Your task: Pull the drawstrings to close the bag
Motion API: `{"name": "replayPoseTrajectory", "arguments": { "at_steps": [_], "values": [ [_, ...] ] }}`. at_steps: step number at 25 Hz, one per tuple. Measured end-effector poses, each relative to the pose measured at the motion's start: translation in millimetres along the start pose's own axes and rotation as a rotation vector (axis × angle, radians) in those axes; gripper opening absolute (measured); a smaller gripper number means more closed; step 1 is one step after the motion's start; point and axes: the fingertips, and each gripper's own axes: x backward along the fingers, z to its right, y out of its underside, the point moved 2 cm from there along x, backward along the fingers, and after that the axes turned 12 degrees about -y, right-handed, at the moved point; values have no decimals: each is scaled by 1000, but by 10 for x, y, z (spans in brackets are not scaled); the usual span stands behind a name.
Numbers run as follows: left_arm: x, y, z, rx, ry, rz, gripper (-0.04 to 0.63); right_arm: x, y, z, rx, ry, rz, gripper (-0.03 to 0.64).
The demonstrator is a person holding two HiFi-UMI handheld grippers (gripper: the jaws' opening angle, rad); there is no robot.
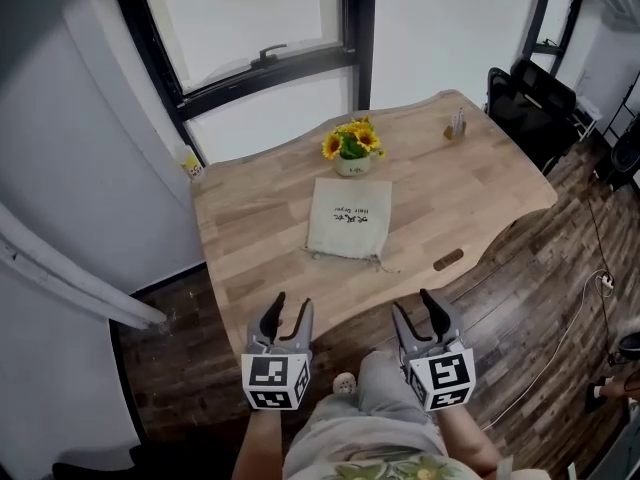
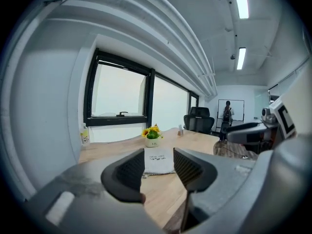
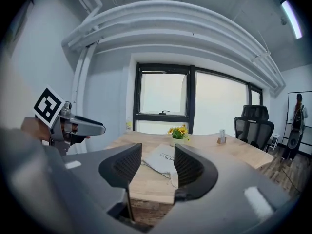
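Bag (image 1: 349,218): a beige cloth pouch lying flat near the middle of the table (image 1: 250,258). Its far end is just short of the flower pot (image 1: 352,149) and its mouth faces the table's near edge.
Drawstrings (image 1: 381,264): a thin cord runs along the mouth hem, and a loose tail trails off the bag's near right corner. Whether a matching tail lies at the left corner is too small to tell.
Left gripper (image 1: 290,304): held off the table's near edge, over the person's lap. The jaws are spread wide with nothing between the pads — the bag only shows far off through the gap.
Right gripper (image 1: 415,303): level with the left one and also off the near edge, spread wide and empty.
Step in hand: as I judge it, the reach toward the cords. Nothing is gripped and the mouth looks slack.
Doing it well: bring each claw low to its own corner of the mouth and pinch cord only, not the hem cloth. Then draw the two ends apart along the near edge, so the hem gathers evenly.
Watch for: the light bag may slide rather than cinch — pull evenly on both sides, and keep clear of the flower pot behind.
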Motion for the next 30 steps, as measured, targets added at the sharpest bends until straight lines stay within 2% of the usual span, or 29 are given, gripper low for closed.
{"name": "replayPoseTrajectory", "arguments": {
  "at_steps": [5,17,30],
  "values": [
    [-273,108,-94,-11,-13,-48,183,-124,183,167,-47,11,-46,198],
    [-958,297,-203,-78,14,-140,183,-703,358,459,-57,4,-116,198],
    [-1684,768,-71,-150,122,-314,181,-1233,806,722,-131,8,-236,218]
  ]
}}
